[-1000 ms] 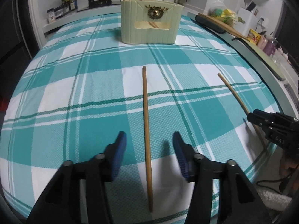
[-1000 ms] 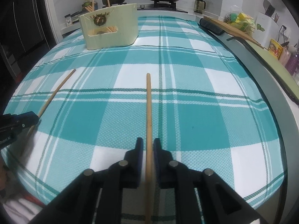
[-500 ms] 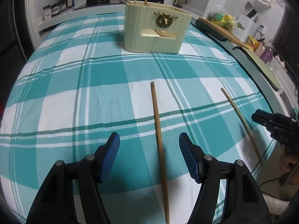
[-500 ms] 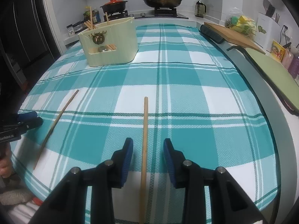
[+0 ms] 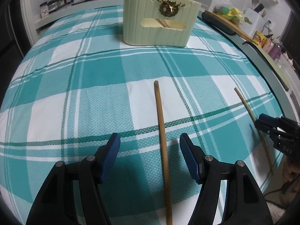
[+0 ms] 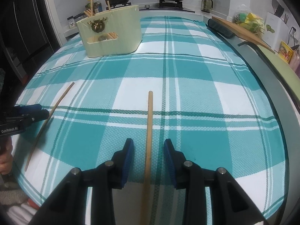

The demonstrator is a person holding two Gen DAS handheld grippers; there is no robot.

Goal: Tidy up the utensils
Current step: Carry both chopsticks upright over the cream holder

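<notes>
Left tool (image 5: 150, 148) gapes wide over one chopstick (image 5: 162, 146) lying flat on the checked tabletop (image 5: 56, 86), gripping nothing. Right tool (image 6: 148, 155), narrower but open, straddles the other chopstick (image 6: 149, 131), pads clear of it. The cream holder (image 5: 159, 24) stands at twelve o'clock, sticks already inside.

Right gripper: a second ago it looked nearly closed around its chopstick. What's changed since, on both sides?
The right gripper has opened; its chopstick lies free between the pads. The left gripper also widened, with its chopstick untouched between the pads. Both views have closed in on the cream holder. Both chopsticks remain flat on the checked cloth; the holder hasn't moved.
</notes>
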